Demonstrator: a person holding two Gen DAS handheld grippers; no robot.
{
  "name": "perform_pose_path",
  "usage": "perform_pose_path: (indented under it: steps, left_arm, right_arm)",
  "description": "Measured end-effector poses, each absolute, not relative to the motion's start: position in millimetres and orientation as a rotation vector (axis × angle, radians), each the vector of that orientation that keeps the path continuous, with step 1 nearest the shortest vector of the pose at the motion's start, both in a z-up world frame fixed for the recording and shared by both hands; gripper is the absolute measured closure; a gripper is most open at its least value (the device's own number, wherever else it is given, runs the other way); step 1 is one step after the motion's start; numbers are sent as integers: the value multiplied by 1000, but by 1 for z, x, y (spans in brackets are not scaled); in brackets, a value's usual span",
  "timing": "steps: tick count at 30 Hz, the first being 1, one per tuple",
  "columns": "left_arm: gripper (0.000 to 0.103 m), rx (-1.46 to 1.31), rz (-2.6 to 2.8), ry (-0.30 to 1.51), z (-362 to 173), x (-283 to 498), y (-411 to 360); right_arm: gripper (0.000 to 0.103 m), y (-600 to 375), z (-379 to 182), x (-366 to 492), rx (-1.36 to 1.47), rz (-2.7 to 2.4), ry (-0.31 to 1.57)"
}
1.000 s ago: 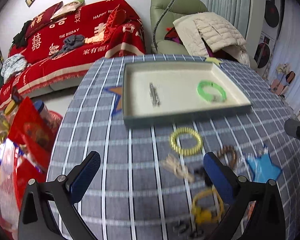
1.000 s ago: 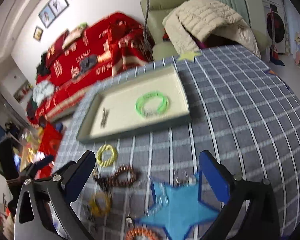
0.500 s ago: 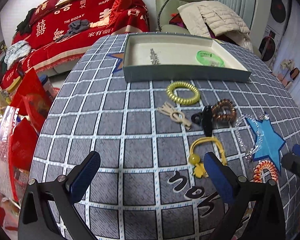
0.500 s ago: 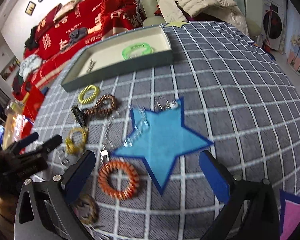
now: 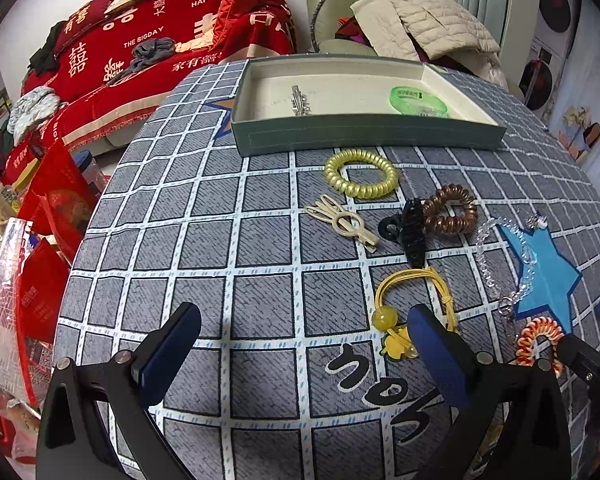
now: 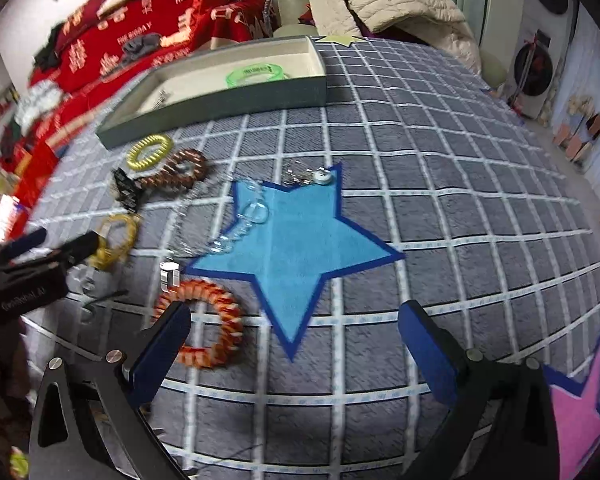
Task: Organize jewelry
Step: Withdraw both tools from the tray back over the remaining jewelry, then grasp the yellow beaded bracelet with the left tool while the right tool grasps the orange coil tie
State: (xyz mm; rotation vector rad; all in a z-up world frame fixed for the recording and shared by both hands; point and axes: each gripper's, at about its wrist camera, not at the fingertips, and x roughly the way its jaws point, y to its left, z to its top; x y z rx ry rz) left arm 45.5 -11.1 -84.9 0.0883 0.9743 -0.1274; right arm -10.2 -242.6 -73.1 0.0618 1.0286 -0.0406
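Observation:
A grey-green tray [image 5: 364,136] [image 6: 220,100] at the table's far side holds a green bracelet [image 5: 418,100] [image 6: 256,73] and a metal clip [image 5: 300,100]. In front of it lie a yellow spiral tie [image 5: 360,178] [image 6: 149,152], a cream clip [image 5: 342,224], a black claw clip [image 5: 410,232], a brown spiral tie [image 5: 450,214] [image 6: 178,174], a yellow bead tie [image 5: 412,312], a clear chain [image 5: 492,264] [image 6: 236,224] and an orange spiral tie [image 5: 538,340] [image 6: 208,324]. My left gripper [image 5: 304,354] is open, its right finger beside the bead tie. My right gripper [image 6: 296,346] is open, its left finger over the orange tie.
The round table wears a grey checked cloth [image 5: 204,240] with a blue star [image 6: 292,244] and a pink star [image 6: 576,404]. Red bags [image 5: 40,248] stand off the left edge. A red-covered sofa [image 5: 140,48] and an armchair with a beige jacket [image 5: 428,24] lie beyond.
Both grippers have pulled back from the tray and dropped low toward the near side of the table. The loose items now lie close in front of them. Both remain open.

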Motion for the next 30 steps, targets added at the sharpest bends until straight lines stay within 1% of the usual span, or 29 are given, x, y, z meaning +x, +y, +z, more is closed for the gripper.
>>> perform_pose_path:
  steps: [3, 5, 8, 15, 16, 18, 22, 25, 26, 27, 28, 29, 30]
  left_arm:
    - [0, 97, -135, 967, -87, 47, -15]
    - [0, 108, -138, 963, -88, 48, -17]
    - [0, 137, -144, 967, -90, 50, -23]
    - [0, 151, -190, 952, -88, 44, -29]
    - [1, 151, -199, 953, -87, 43, -29]
    - [11, 146, -227, 959, -86, 42, -31]
    - [21, 144, -252, 977, -84, 39, -36]
    - [39, 127, -281, 988, -83, 39, -36]
    - [54, 130, -289, 985, -82, 39, -37]
    - [63, 132, -299, 985, -81, 38, -38]
    - [67, 133, -306, 985, -81, 37, -38]
    - [68, 131, -313, 982, -81, 36, -38]
    - [68, 124, -320, 981, -81, 36, -37]
  right_arm:
    - [3, -239, -74, -10, 51, -20, 1032]
    - [9, -235, -77, -9, 33, -12, 1042]
    - [15, -230, -81, -9, 8, -10, 1045]
    - [22, -224, -80, -12, -20, 18, 1032]
    - [24, -223, -80, -13, -22, 23, 1032]
    - [28, -221, -79, -13, -26, 30, 1032]
    - [40, -216, -77, -14, -34, 51, 1035]
    - [49, -213, -76, -14, -41, 69, 1036]
    - [53, -212, -76, -14, -43, 74, 1036]
    - [55, -210, -76, -14, -47, 81, 1037]
    - [61, -209, -76, -15, -50, 87, 1036]
    - [69, -207, -75, -15, -55, 94, 1035]
    - [75, -206, -75, -15, -57, 99, 1033]
